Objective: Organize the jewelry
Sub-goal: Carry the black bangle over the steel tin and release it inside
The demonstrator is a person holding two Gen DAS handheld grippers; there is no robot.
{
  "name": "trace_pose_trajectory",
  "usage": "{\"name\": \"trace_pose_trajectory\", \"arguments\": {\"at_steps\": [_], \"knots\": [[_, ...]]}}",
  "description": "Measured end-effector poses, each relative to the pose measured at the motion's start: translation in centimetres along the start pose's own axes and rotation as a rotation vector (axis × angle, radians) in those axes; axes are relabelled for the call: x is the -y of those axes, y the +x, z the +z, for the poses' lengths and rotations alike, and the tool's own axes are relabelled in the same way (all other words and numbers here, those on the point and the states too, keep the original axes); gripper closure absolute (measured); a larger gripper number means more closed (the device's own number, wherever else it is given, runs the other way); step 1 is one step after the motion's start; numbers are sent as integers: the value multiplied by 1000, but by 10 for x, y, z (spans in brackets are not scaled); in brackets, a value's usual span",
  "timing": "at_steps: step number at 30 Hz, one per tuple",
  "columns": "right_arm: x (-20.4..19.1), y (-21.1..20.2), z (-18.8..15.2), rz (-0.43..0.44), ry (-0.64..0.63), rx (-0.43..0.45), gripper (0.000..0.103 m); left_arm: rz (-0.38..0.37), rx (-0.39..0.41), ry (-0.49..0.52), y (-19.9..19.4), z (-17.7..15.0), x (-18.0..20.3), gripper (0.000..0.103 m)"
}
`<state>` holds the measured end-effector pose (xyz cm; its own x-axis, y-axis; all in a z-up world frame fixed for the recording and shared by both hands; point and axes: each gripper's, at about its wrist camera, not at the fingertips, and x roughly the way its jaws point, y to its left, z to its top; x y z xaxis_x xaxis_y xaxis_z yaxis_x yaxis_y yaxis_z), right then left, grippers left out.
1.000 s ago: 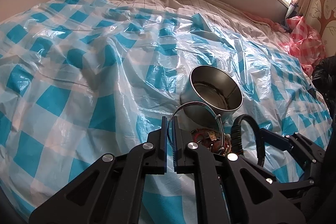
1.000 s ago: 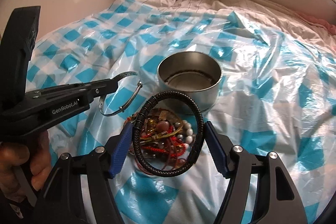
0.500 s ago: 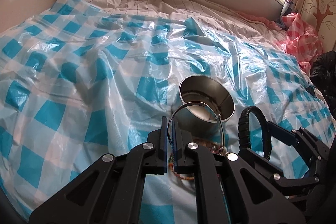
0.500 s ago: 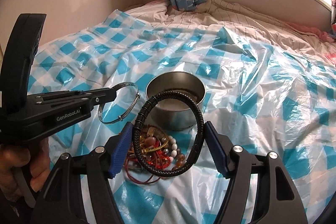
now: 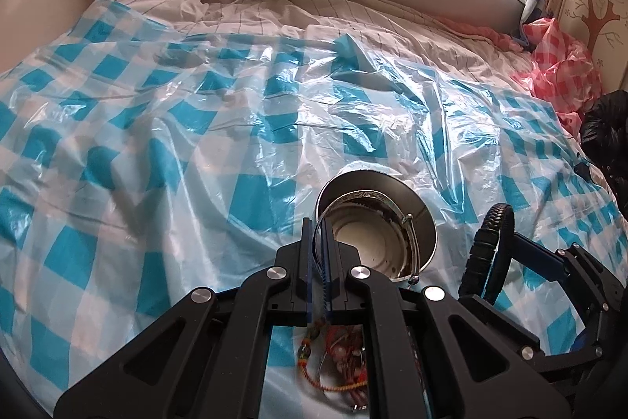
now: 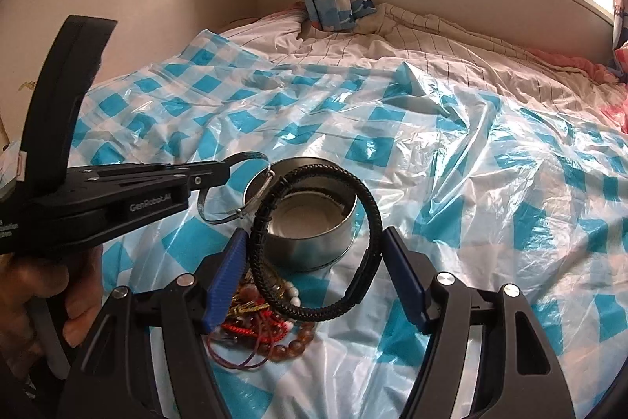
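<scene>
My left gripper (image 5: pixel 318 254) pinches a silver bangle (image 5: pixel 369 211) over the metal bowl (image 6: pixel 310 222); my right gripper (image 6: pixel 314 254), spread wide, clamps a black braided bracelet (image 6: pixel 318 242) just before it. Released off-centre, either hoop may strike the rim and roll onto the slippery plastic sheet (image 6: pixel 471 183).

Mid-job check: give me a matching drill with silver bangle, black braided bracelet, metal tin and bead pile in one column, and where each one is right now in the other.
Things:
1. silver bangle
2. black braided bracelet
3. metal tin
4. bead pile

Places:
A. standing open on the checked plastic sheet
B. pinched in the left tongs
C. lying on the sheet in front of the tin
D. spanned between the right tongs

Pairs: 1-B, 2-D, 3-A, 4-C
</scene>
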<state>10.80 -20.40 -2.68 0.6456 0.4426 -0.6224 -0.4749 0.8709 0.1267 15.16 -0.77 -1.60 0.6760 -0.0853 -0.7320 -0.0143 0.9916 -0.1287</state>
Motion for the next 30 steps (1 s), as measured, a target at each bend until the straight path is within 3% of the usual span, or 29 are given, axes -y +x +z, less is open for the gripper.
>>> {"name": "trace_pose_trajectory", "arguments": {"at_steps": [9,30], "knots": [[9,16,17,-1,-16,6,36,-6,-9,19,21,15,13,99],[11,41,24,5,-40,-35,35,-33,-85,16,49,13,13,96]]}}
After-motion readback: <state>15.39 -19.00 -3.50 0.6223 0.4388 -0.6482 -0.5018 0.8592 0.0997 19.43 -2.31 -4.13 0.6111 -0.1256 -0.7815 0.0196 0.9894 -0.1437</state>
